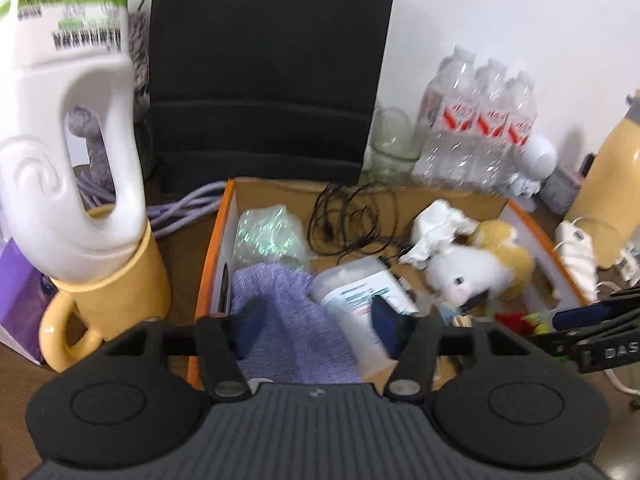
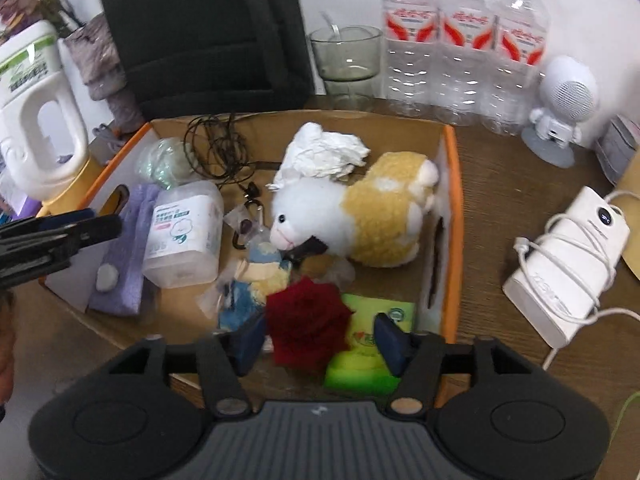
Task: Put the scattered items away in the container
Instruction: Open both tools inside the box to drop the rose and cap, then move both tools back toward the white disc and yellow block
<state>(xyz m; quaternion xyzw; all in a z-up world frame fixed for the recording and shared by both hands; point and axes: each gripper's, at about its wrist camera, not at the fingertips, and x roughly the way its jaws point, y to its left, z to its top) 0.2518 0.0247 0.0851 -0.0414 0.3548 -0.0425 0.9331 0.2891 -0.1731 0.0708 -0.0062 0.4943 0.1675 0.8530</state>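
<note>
Both hand-held grippers, left (image 1: 316, 326) and right (image 2: 320, 340), gape empty.

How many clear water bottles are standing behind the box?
3, side by side against the wall: left bottle, middle bottle, right bottle. More could hide behind them.

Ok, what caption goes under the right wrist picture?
Open right tool hovering over red flower in cardboard box beside plush lamb.

A ribbed dark grey housing is seen at the bottom of each wrist view, flanked by two round black discs. Black finger arms, pinned by silver screws, end in dark blue pads (image 1: 386, 320) on both grippers.
</note>
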